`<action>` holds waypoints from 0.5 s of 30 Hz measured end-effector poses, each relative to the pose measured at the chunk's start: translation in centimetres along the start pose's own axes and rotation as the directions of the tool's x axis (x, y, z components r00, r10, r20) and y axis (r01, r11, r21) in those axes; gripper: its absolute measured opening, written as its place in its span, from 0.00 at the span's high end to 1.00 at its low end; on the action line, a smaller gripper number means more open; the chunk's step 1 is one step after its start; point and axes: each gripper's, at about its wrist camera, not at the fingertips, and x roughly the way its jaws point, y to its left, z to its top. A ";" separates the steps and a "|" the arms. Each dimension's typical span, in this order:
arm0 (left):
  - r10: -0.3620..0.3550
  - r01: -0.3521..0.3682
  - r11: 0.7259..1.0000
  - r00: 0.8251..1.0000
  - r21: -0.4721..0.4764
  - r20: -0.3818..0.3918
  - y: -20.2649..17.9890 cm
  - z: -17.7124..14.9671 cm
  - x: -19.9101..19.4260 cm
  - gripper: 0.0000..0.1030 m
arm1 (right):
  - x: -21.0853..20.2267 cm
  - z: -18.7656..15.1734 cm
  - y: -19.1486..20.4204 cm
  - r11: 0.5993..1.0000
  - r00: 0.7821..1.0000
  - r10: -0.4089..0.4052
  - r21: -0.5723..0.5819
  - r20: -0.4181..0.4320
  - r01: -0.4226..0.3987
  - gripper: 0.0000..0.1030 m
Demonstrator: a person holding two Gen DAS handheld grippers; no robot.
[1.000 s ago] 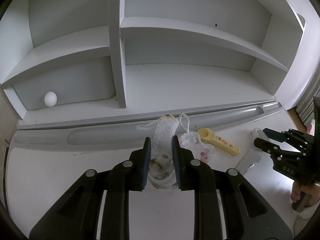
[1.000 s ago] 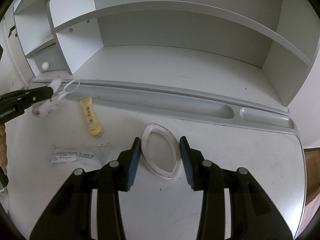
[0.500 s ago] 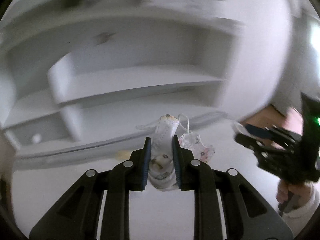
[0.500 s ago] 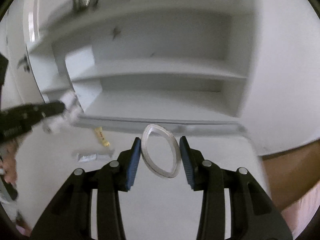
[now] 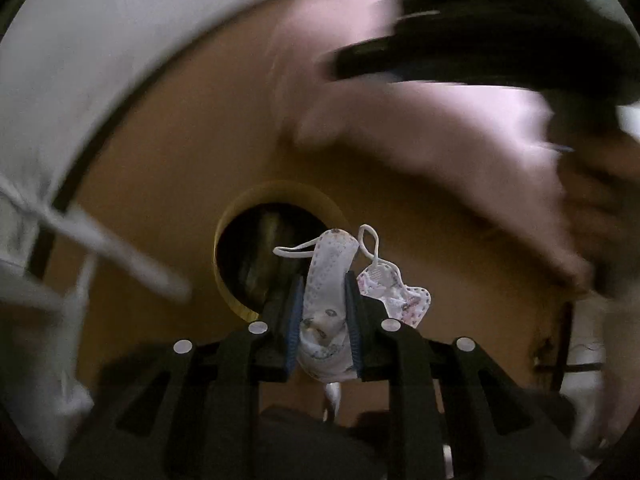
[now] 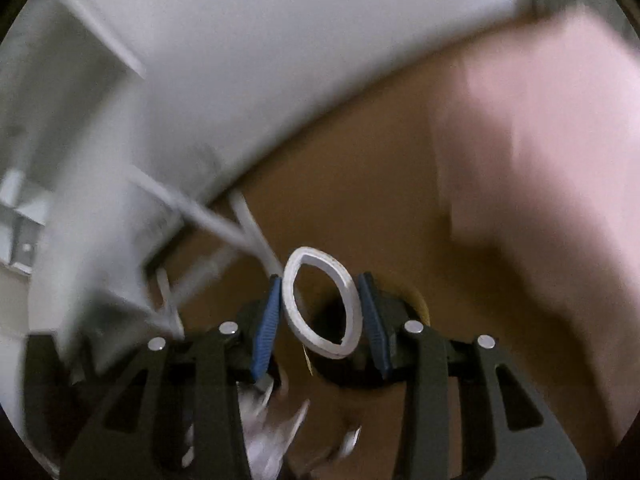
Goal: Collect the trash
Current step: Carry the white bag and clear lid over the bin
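Observation:
My left gripper [image 5: 322,280] is shut on a crumpled white patterned face mask [image 5: 326,280] with its ear loops hanging free. Beyond it a round yellow-rimmed bin [image 5: 240,216] with a dark inside stands on the brown floor. My right gripper [image 6: 320,300] is shut on a squashed white ring [image 6: 352,300]. In the right wrist view a dark opening with a yellowish rim [image 6: 418,300] shows just behind the ring. The right gripper appears blurred at the upper right of the left wrist view [image 5: 460,52].
Both views are motion-blurred. White desk edge [image 5: 80,60] and white frame bars [image 6: 208,216] lie to the left. A pink blurred shape [image 6: 552,160] fills the right side. Brown floor [image 5: 192,132] lies around the bin.
Both grippers have swung away from the white desk and shelves down toward the floor and the bin, still holding the mask and the ring.

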 end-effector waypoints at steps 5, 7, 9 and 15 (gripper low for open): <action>-0.022 0.005 0.991 0.991 -0.133 -0.132 2.5 -0.3 8.8 0.81 | 6.9 -2.3 -4.3 0.994 0.991 0.033 0.110 -0.131 -0.019 0.62; -0.060 0.041 0.987 0.991 -0.153 -0.118 2.1 -0.4 9.0 0.80 | 7.3 -2.4 -4.4 0.991 0.989 0.050 0.128 -0.138 -0.032 0.62; -0.073 0.064 0.988 0.996 -0.142 -0.057 1.7 0.2 8.2 0.58 | 7.0 -2.0 -4.4 0.992 0.991 0.044 0.122 -0.128 -0.029 0.50; -0.044 0.048 0.997 0.996 -0.056 0.080 -0.9 0.4 5.2 0.06 | 3.4 -1.8 -4.8 0.991 1.000 -0.021 0.129 -0.018 0.023 0.07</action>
